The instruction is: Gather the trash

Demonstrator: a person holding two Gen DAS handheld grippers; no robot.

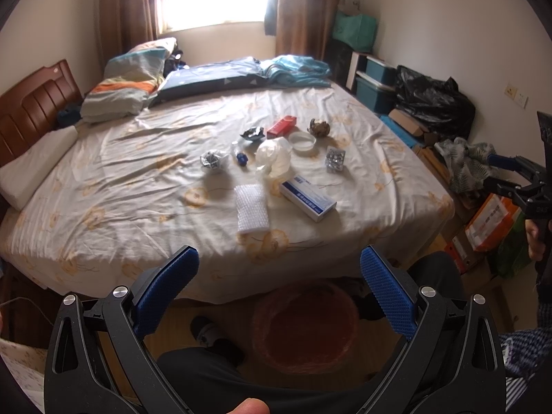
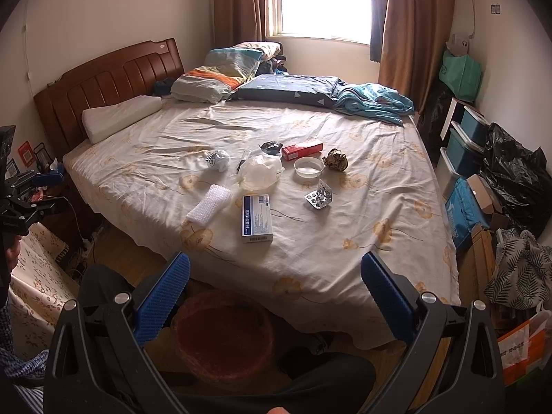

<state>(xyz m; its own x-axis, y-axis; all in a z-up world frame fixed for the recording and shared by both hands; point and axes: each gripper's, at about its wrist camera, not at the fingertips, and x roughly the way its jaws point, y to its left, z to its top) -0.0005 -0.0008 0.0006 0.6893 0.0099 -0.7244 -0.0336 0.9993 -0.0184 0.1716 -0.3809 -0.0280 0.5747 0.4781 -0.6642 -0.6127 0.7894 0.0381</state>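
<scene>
Clearly nothing had been picked up yet: both grippers hung wide open and empty at the foot of the bed (image 1: 379,158). The left gripper (image 1: 279,269) sat low in its frame, the right gripper (image 2: 276,272) likewise in its own.

The trash lay clustered at mid-frame on the sheet, well ahead of both grippers. Nearest the bed's edge were the bubble wrap (image 1: 252,208) and the blue-and-white box (image 1: 307,200). In the left view the wrap lay almost straight ahead of the left gripper, its long axis running away from the camera. In the right view the box (image 2: 257,219) lay ahead and slightly left of centre, its long axis also pointing roughly away. Behind these sat the plastic bag (image 1: 274,157), a blister pack (image 1: 334,159), a white lid (image 1: 302,140), a red box (image 1: 281,126), a brown wad (image 1: 318,127) and crumpled wrappers (image 1: 213,161).

The red bin (image 1: 305,327) stood on the floor below the bed's edge, between the grippers and the trash.

By my reading, the left gripper was better lined up for the wrap and the right for the box; either would have to close across the item's short side.
</scene>
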